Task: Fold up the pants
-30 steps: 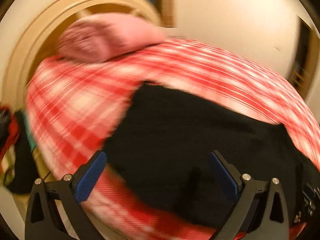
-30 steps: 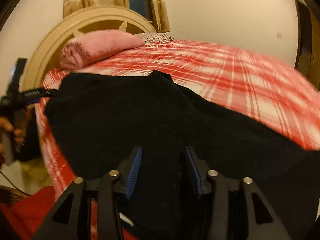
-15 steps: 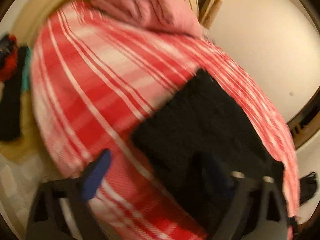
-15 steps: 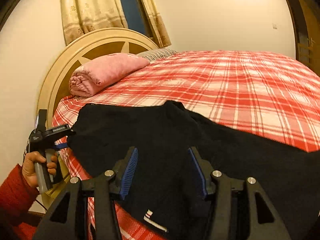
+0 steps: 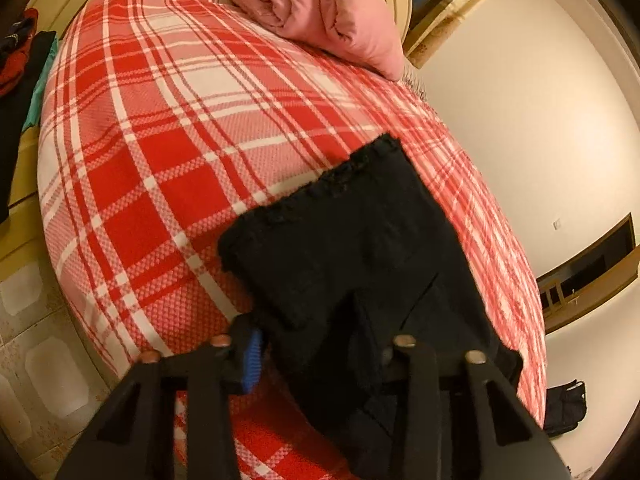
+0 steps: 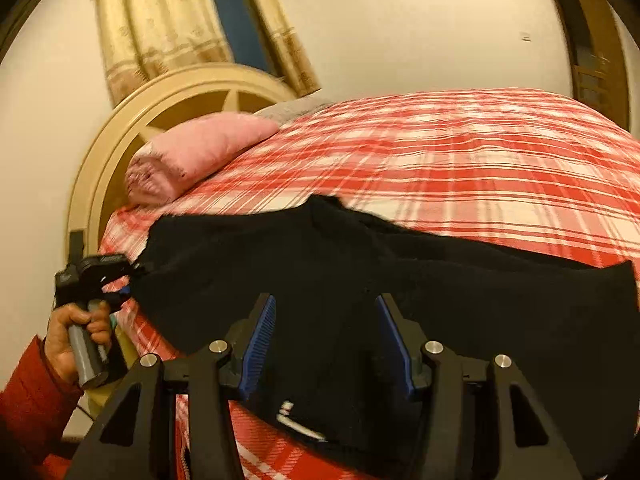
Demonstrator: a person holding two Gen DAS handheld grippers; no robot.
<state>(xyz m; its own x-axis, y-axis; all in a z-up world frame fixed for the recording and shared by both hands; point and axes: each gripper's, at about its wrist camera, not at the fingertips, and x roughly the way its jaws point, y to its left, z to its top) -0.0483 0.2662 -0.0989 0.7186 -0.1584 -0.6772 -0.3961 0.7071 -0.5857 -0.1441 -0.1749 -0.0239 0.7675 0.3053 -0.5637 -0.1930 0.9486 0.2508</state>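
Observation:
Black pants (image 6: 360, 276) lie spread across the near side of a red-and-white plaid bed (image 6: 480, 160). In the left wrist view the pants (image 5: 360, 248) run away from the camera, with the gathered waistband at the far end. My left gripper (image 5: 316, 344) has closed in on the near edge of the pants, cloth between its fingers. In the right wrist view the left gripper (image 6: 124, 280) is at the pants' left corner. My right gripper (image 6: 326, 328) is open, its blue pads (image 6: 264, 332) over the black cloth near the bed edge.
A rolled pink blanket (image 6: 192, 156) lies by the cream headboard (image 6: 120, 136). Curtains and a window (image 6: 224, 28) are behind it. Clothes (image 5: 16, 48) lie on the floor left of the bed. A dark bag (image 5: 566, 408) sits at the far side.
My left gripper has swung round to the pants' corner and closed from wide open onto the cloth. My right gripper has opened wider and risen slightly.

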